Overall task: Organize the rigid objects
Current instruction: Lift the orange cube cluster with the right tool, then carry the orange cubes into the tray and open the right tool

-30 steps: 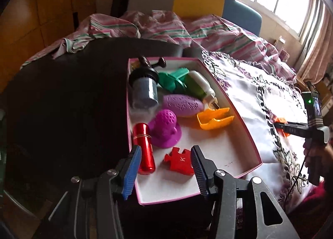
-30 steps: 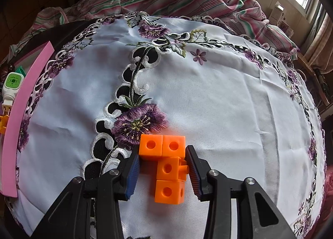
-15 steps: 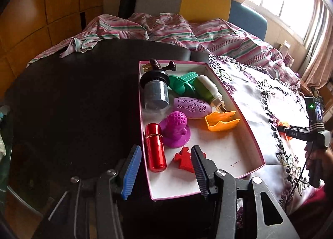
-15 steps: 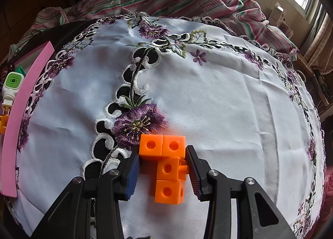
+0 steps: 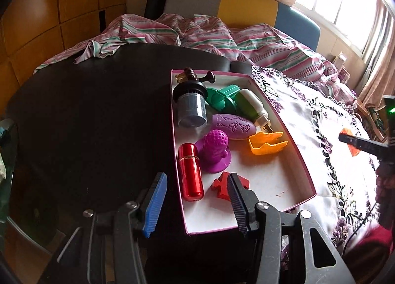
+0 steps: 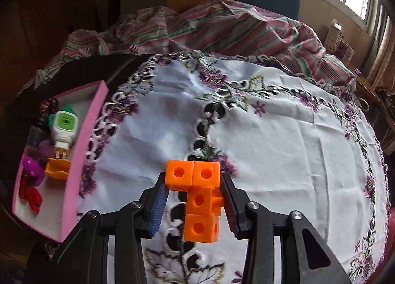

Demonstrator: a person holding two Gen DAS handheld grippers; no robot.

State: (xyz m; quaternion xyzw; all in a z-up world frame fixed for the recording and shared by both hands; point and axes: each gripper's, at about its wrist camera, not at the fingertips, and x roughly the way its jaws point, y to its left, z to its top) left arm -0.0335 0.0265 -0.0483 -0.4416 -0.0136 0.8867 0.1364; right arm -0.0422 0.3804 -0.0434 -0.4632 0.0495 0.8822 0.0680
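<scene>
My right claw (image 6: 195, 200) is clamping the orange block cluster (image 6: 197, 195) between its pads, holding it above the white flowered cloth (image 6: 284, 148), clear of the fabric. My left claw (image 5: 197, 200) is hovering with its jaws apart and nothing gripped, sitting over the near end of the pink-edged box (image 5: 300, 158). The box is resting half on the dark table (image 5: 86, 116), half against the cloth edge. Inside it: a grey cup with a black lid (image 5: 191, 106) at the far left, a green piece (image 5: 222, 97) and a green-and-white plug-in gadget (image 5: 251, 106) next to it, a purple oval (image 5: 233, 123), a magenta knobbly toy (image 5: 216, 150), an orange scoop-like piece (image 5: 267, 143), a red metal cylinder (image 5: 190, 172) along the left wall, and a red puzzle piece (image 5: 222, 185) nearest me. There's something dark brown (image 5: 195, 76) at the far corner; can't tell what it is.
</scene>
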